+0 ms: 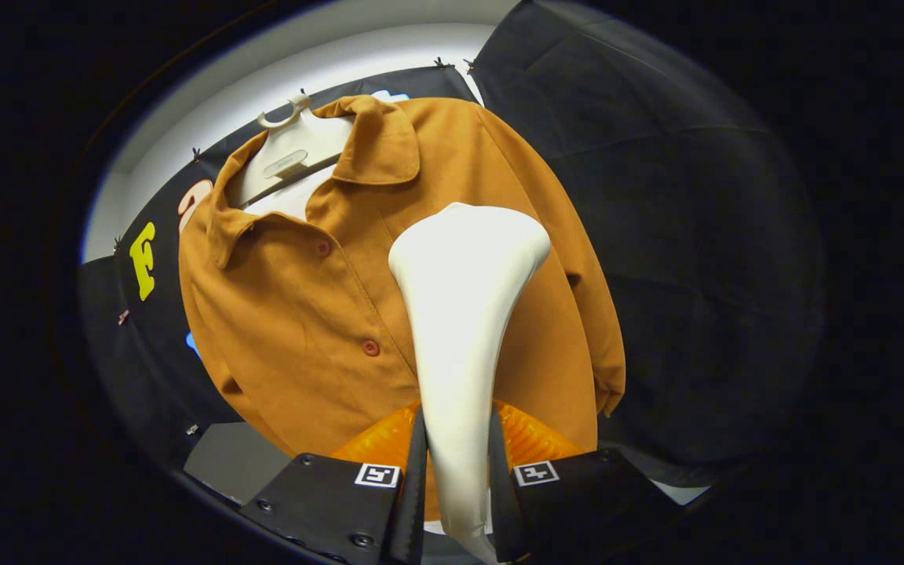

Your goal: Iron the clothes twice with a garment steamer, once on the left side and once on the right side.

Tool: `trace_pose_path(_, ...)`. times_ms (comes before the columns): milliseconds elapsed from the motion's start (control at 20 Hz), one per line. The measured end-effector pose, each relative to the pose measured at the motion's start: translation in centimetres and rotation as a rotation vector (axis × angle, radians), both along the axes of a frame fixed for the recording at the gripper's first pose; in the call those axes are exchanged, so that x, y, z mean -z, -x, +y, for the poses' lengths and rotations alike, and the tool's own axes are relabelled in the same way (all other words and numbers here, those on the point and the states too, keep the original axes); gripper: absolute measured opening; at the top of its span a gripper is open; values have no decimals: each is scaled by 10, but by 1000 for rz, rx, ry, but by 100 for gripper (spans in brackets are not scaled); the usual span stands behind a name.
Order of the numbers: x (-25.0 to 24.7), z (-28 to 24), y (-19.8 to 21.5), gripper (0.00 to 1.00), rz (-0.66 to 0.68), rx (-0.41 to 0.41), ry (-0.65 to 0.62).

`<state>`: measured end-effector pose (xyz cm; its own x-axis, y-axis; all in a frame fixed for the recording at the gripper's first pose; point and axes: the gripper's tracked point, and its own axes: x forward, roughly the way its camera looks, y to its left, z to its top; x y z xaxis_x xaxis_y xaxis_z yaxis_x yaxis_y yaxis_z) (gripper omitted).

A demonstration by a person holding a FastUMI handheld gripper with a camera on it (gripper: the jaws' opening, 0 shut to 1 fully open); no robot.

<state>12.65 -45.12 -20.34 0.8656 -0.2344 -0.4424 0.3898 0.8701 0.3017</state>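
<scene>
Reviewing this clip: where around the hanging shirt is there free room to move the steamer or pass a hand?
Free: the plain black cloth beyond the shirt's far sleeve, and the grey surface below its hem. Crowded: the gripper is shut on the steamer, whose head covers the shirt's front, and the hanger fills the collar.

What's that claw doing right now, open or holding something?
Claw: shut on the steamer, its head against the shirt.
</scene>
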Motion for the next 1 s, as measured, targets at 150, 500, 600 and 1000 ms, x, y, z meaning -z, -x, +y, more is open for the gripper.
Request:
trace_pose_path(150,15,-1,6,38,32,4,-12)
trace_pose_path(500,49,2,24,38,109,17,-44)
trace_pose_path(600,61,3,28,38,132,20,-53)
trace_pose_path(1000,110,6,49,38,234,40,-102)
